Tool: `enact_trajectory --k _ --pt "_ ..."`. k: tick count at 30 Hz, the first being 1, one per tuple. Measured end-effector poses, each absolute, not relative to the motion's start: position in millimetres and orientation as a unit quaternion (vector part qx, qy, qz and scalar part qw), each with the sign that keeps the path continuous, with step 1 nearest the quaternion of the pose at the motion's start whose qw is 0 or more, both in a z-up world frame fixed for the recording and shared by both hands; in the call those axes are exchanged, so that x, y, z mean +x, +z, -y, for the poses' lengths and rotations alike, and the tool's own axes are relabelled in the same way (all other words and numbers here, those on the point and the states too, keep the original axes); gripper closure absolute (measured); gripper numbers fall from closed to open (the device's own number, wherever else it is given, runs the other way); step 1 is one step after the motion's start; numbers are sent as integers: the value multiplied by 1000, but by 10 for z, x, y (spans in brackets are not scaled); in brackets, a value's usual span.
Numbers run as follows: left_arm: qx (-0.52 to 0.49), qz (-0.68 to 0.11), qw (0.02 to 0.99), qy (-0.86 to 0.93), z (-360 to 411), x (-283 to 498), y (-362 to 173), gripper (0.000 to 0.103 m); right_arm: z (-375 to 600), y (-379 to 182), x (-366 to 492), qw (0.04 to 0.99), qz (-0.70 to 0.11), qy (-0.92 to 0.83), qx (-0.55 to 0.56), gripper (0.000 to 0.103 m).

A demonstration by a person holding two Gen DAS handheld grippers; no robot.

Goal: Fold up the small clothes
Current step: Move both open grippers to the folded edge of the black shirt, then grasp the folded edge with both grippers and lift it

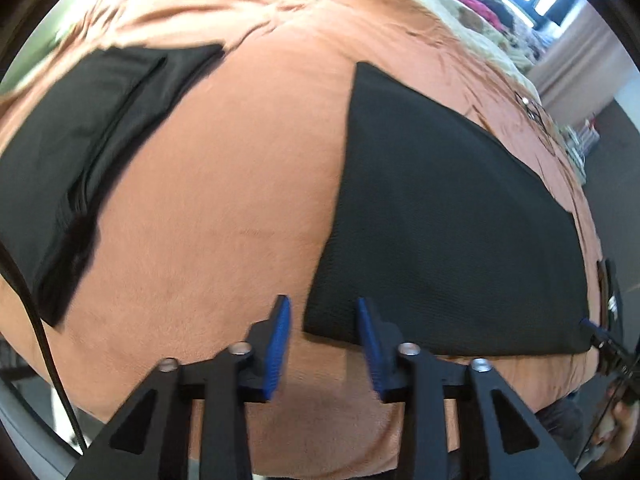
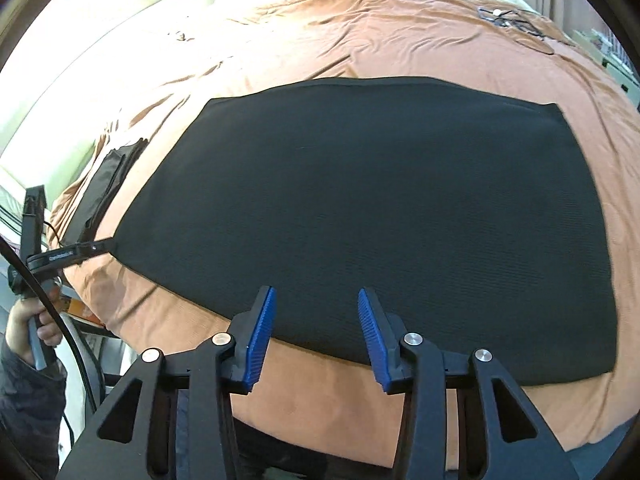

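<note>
- I see the black cloth [image 2: 400, 208] lying flat on the orange bedspread [image 2: 360, 40] of the bed; in the right wrist view it fills the middle of the frame.
- In the left wrist view the same cloth [image 1: 448, 232] sits in the right half of the frame, its near left corner low in the centre.
- My left hand-held gripper [image 1: 324, 344] has its blue pads apart; that near corner of the cloth lies between the fingertips, and I see no pad pressing on it.
- My right hand-held gripper [image 2: 316, 336] also stands with jaws parted, straddling the near edge of the cloth at the bottom centre; the pads do not appear to clamp the fabric.
- A folded black garment [image 1: 68, 160] lies in the upper left of the left wrist view, well apart from the flat cloth.
- In the right wrist view it shows as a thin dark strip [image 2: 108, 184] at the left.
- A tangle of thin cable [image 2: 516, 20] rests on the bedspread at the upper right.
- A person's hand [image 2: 32, 332] grips the left tool's handle at the lower left edge.
</note>
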State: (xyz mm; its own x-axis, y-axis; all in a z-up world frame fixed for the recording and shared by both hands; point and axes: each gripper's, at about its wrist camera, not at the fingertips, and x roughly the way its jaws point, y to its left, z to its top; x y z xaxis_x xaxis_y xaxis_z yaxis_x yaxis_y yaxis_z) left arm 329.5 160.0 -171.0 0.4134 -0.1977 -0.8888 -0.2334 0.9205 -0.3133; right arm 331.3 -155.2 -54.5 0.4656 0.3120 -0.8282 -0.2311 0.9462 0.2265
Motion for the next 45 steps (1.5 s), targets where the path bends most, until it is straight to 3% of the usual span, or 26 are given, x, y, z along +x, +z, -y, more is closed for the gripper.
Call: enact_trajectory --k 6,13,15,16,19,31,45 --pt "-243 -558 793 0 -1635 3258 -1841 72 1544 -673 3505 846 -501 172 53 65" --pt "-313 -566 763 -8 -1751 3207 -1919 72 1518 -791 3589 832 -515 187 83 85" --pt "-329 -558 762 -7 -1796 3186 -1919 79 1509 -842 3594 828 -519 192 87 90" --pt "-329 -555 764 -6 -1802 3156 -1920 88 1495 -872 3596 825 -523 195 87 93" --pt "-329 -544 772 -12 -1793 3102 -1868 94 1434 -983 3605 813 -542 202 72 98" --pt "-362 -495 790 -8 -1806 3043 -1560 96 1409 -980 4117 821 -542 167 64 99" --pt "-356 -520 774 59 -1738 3047 -1726 96 1210 -961 5115 828 -539 147 49 103"
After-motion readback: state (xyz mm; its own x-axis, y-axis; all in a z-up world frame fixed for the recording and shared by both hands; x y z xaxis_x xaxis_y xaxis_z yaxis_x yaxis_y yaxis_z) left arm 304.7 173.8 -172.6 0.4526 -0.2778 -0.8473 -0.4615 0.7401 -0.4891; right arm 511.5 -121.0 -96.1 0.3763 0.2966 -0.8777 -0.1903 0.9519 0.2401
